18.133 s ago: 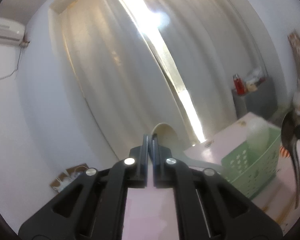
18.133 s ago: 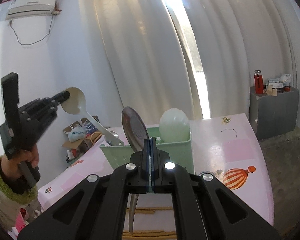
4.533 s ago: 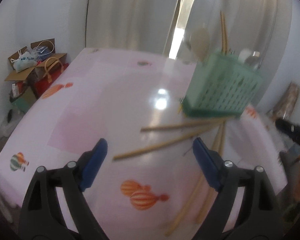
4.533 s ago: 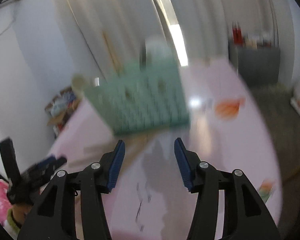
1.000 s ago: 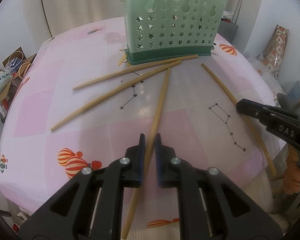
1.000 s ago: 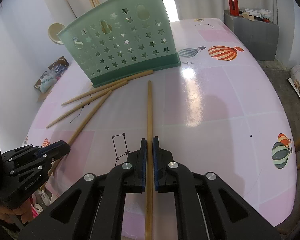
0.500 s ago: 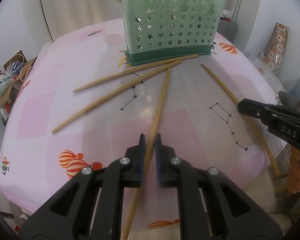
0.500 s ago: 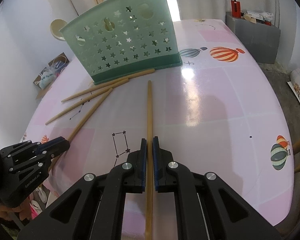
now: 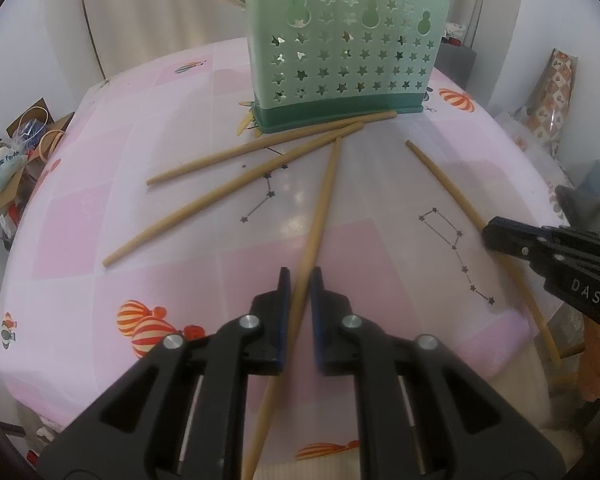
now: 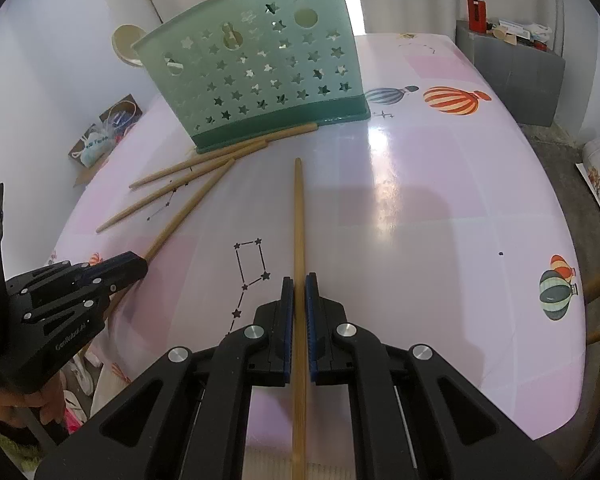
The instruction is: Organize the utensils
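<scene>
A green star-holed utensil basket [image 9: 340,52] stands at the far side of the pink table [image 9: 140,208]; it also shows in the right wrist view [image 10: 260,72]. Several long wooden chopsticks lie in front of it. My left gripper [image 9: 299,276] is shut on one chopstick [image 9: 320,208] that points toward the basket. My right gripper [image 10: 299,280] is shut on another chopstick [image 10: 299,216], low over the table. Each gripper appears in the other's view, the right one [image 9: 496,236] and the left one [image 10: 134,266].
Two loose chopsticks [image 9: 228,196] lie left of the held ones, against the basket's base. A spoon [image 10: 126,42] and more chopsticks stand in the basket. A cardboard box [image 9: 16,160] sits on the floor at left, a grey cabinet [image 10: 516,64] at right.
Both grippers stay shut on their chopsticks. The views have risen slightly and the basket looks a bit nearer. The loose chopsticks have not moved.
</scene>
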Demonstrator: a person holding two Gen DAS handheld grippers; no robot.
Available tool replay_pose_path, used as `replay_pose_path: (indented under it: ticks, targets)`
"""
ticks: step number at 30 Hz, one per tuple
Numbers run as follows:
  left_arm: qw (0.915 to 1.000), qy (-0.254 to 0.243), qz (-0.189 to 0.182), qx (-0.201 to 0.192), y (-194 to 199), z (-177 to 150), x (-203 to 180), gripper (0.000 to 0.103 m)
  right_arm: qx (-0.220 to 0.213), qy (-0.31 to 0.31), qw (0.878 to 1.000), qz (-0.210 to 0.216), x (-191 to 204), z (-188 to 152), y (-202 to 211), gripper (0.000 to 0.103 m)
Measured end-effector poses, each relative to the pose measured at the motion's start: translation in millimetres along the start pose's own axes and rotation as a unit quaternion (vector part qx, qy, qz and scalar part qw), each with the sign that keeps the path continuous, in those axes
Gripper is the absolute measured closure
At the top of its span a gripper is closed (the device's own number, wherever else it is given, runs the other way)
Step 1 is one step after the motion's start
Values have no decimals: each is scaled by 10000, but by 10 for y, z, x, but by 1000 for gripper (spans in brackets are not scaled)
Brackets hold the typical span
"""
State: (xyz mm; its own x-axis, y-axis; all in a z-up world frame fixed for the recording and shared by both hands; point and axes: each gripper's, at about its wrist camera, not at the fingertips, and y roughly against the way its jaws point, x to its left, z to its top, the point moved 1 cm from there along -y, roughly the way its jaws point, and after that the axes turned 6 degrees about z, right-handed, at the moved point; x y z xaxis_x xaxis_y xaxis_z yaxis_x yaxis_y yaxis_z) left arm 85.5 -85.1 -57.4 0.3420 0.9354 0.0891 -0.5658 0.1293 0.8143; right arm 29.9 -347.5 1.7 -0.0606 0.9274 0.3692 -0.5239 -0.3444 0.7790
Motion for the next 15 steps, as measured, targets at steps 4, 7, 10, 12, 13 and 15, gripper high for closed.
replay_pose_path:
  ticks: [4, 7, 10, 12, 13, 15]
  targets:
    - [10000, 16, -19, -4, 4, -5, 9, 94, 22, 0, 10000, -8, 8, -10, 2, 97]
    - [10000, 26, -29, -5, 3, -6, 15, 94, 20, -2, 10000, -11, 11, -13, 3, 97]
    - [10000, 24, -31, -7, 2, -6, 16, 94, 16, -13, 10000, -16, 15, -18, 7, 97]
    - [10000, 32, -36, -8, 2, -5, 16, 94, 14, -10, 10000, -20, 18, -22, 7, 97]
    - [10000, 33, -39, -10, 4, -5, 15, 94, 12, -14, 10000, -13, 14, -20, 7, 97]
    - [10000, 23, -41, -14, 6, -4, 15, 94, -13, -45, 10000, 11, 11, -25, 11, 97]
